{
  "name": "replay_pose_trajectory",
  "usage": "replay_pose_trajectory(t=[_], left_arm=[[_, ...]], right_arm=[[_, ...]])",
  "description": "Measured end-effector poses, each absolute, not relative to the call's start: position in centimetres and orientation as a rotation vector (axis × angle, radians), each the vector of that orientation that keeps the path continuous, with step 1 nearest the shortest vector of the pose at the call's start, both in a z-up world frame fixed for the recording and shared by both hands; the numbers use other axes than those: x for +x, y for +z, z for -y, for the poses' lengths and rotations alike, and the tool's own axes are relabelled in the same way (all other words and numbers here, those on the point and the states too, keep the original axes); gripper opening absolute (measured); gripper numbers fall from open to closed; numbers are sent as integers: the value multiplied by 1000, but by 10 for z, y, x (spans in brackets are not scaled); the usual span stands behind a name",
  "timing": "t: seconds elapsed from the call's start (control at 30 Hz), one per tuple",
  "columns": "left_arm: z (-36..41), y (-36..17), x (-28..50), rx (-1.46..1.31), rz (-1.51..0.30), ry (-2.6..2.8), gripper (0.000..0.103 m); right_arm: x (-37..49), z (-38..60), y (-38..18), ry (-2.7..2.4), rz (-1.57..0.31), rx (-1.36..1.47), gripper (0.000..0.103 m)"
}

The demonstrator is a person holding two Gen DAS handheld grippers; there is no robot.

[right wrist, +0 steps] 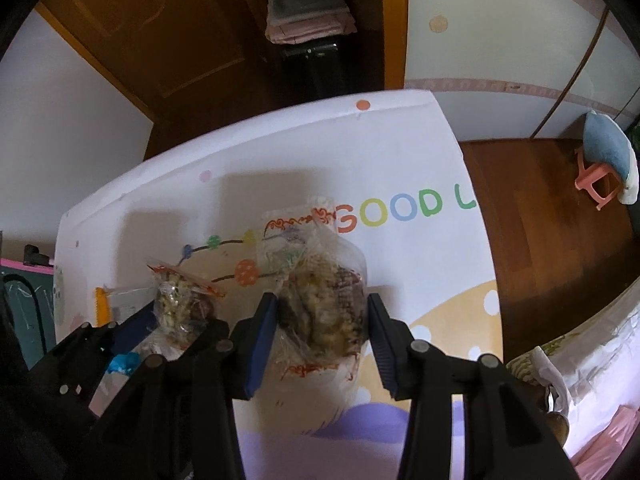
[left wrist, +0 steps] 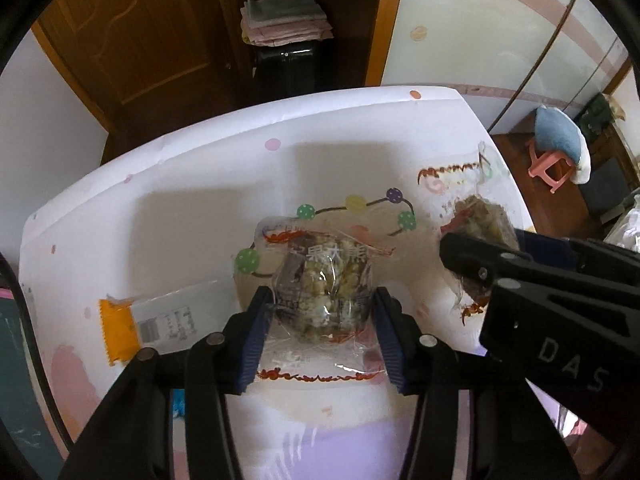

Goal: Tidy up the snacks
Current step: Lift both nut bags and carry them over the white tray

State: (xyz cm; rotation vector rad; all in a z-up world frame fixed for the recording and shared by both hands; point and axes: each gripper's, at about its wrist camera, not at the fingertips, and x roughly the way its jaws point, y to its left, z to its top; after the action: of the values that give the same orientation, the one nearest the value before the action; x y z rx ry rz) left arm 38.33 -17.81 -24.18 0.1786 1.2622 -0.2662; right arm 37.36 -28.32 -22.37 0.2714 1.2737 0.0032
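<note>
Two clear snack bags with red trim and brownish puffed pieces are held over the printed white tablecloth (left wrist: 180,184). My left gripper (left wrist: 322,320) is shut on one snack bag (left wrist: 324,292), its blue pads pressing the bag's lumpy middle from both sides. In the right wrist view that left gripper (right wrist: 176,328) and its bag (right wrist: 176,304) show at lower left. My right gripper (right wrist: 322,320) is shut on the second snack bag (right wrist: 324,308), and it shows from the side as the right gripper (left wrist: 452,248) with its bag (left wrist: 480,216).
A flat packet with an orange end (left wrist: 160,320) lies on the cloth to the left. Beyond the table's far edge stands a wooden cabinet with folded towels (left wrist: 286,20). A pink stool with a blue cushion (right wrist: 596,180) stands on the wood floor at right.
</note>
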Motion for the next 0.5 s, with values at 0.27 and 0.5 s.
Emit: replay_pose_trajectory(t=[0.27, 0.5], left_arm=[[160, -199, 349, 199, -1259, -266, 49], [136, -155, 311, 192, -1223, -277, 49]], right_arm=[[344, 277, -185, 58, -1224, 285, 45], [305, 260, -143, 99, -1171, 274, 45]])
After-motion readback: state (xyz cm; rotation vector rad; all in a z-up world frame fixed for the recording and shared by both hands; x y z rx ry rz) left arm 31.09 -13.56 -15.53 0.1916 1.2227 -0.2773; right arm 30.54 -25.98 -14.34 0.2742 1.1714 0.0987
